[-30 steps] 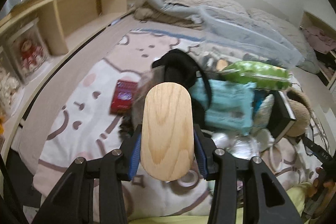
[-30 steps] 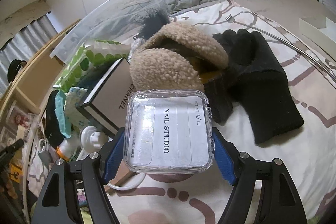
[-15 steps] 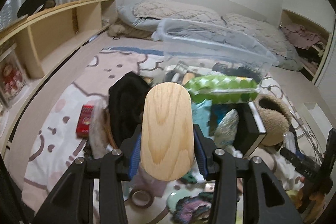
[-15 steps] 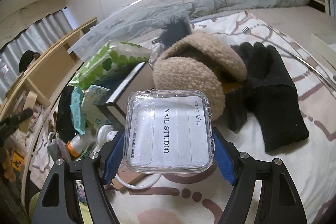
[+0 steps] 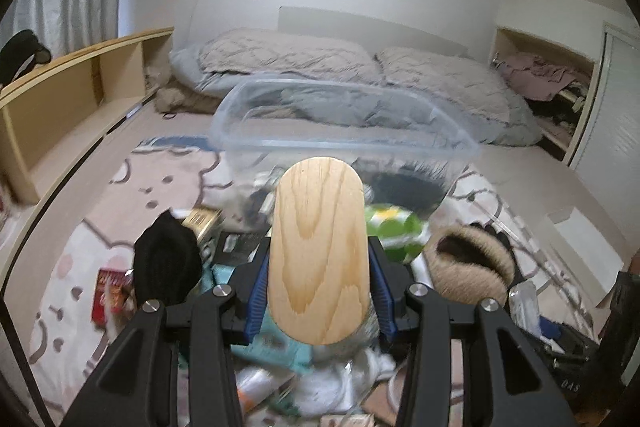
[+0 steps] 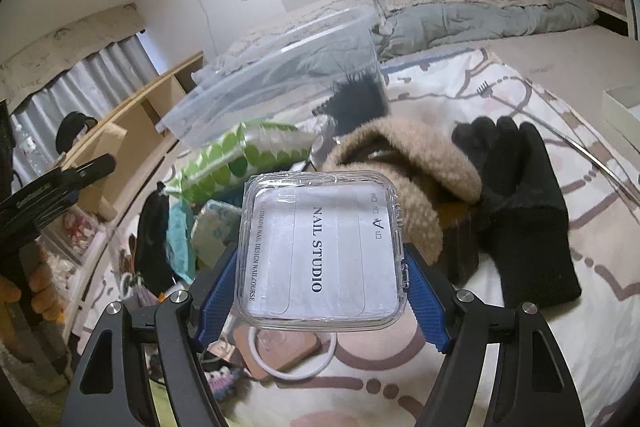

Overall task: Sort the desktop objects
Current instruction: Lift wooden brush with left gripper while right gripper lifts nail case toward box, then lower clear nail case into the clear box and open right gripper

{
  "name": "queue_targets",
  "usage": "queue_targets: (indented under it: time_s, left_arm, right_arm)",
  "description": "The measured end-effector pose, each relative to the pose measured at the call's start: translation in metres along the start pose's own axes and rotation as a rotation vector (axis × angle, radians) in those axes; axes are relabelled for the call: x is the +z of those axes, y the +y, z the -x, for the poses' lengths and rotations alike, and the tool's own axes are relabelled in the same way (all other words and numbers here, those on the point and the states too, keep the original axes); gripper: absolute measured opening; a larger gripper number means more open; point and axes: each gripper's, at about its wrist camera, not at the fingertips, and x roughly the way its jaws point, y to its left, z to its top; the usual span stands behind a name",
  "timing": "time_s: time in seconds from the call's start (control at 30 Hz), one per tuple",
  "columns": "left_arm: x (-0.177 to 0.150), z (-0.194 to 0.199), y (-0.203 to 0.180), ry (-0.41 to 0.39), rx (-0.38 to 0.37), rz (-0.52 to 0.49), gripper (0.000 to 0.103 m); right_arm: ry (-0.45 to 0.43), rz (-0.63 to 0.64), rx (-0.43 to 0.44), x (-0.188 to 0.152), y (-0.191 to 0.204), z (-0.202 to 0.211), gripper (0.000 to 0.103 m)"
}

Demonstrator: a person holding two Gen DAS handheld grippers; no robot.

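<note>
Sorting is judged hardly begun: a heap of clutter (image 5: 280,367) is spread on the bed, in front of a clear bin (image 5: 344,123). A wooden piece (image 5: 318,251) is clamped in the nearly closed left hand-held gripper (image 5: 320,299); a nail case (image 6: 322,251) is clamped in the wide right hand-held gripper (image 6: 322,291), both raised above the heap.

A: Supporting surface — a bed covered by a cartoon-print blanket (image 6: 460,355), pale with mauve outlines; which items rest on it?

B: Black glove (image 6: 524,211), flat at right; fleece slipper (image 6: 404,187) touching it; green-dotted packet (image 6: 240,155); clear plastic bin (image 5: 344,123) beyond the pile; red packet (image 5: 110,293) apart at left; pillows (image 5: 280,57) at the head.
</note>
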Motion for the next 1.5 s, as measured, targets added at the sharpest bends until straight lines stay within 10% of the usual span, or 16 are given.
queue_targets:
  time_s: [0.87,1.5]
  left_arm:
    - [0.064,-0.024,0.03,-0.137,-0.033,0.043,0.044]
    - [0.063,-0.028,0.102,-0.173,-0.008,0.182,0.044]
  right_arm:
    - [-0.025,0.06,0.144,0.149,0.055,-0.03,0.077]
    - [0.195,0.116,-0.08,0.212,0.111,-0.181,0.077]
